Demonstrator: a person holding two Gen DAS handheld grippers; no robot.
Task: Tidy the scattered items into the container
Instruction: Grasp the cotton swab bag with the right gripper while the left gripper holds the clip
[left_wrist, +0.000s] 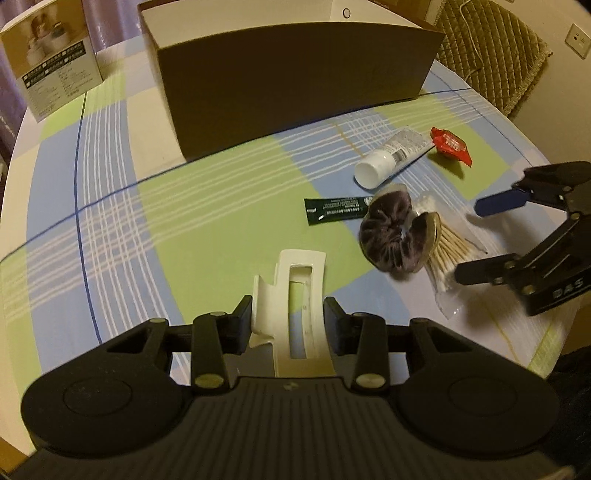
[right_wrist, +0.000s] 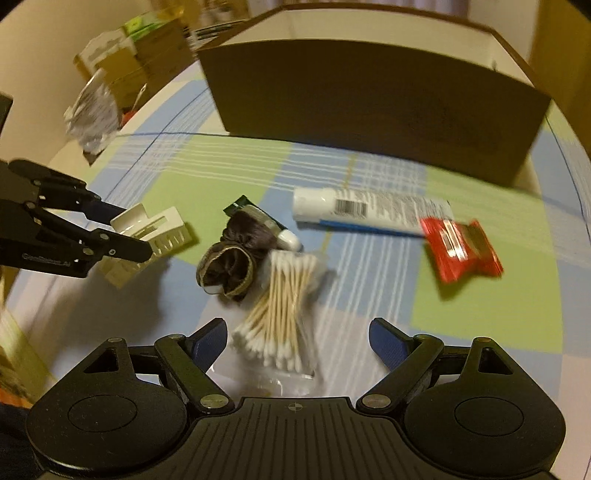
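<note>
one dark cardboard box (left_wrist: 295, 88), open at the top, stands far ahead of both sets of fingers on one checked tablecloth (left_wrist: 207, 206); it is the container, and what it holds cannot be seen from here. one printed carton (left_wrist: 51, 62) stands off to its left.

the left gripper (left_wrist: 288, 314) has one white hair claw clip (left_wrist: 295, 295) clamped between its two pads, which press its sides; in the right wrist view the clip looks lifted clear of the cloth. to do this step well, i judge the grip should stay firm and the clip be carried straight ahead, raised above the box's near wall, then let go over the opening and not against the rim.

the right gripper (right_wrist: 297, 334) has its fingers spread wide apart, holding nothing, and one clear pack of cotton swabs (right_wrist: 280, 317) lies between them, its near end reaching back toward the palm. closing squarely across the bundle should stop the slippery wrap from sliding out.

just beyond the swabs, touching them, sits one dark scrunchie (right_wrist: 229, 266), partly lying on one dark green sachet (left_wrist: 332, 212). further ahead lies one white tube (right_wrist: 362, 214), cap to the left, and at its crimped end one red sachet (right_wrist: 461, 251).

six loose items in all, none seen in the box.
</note>
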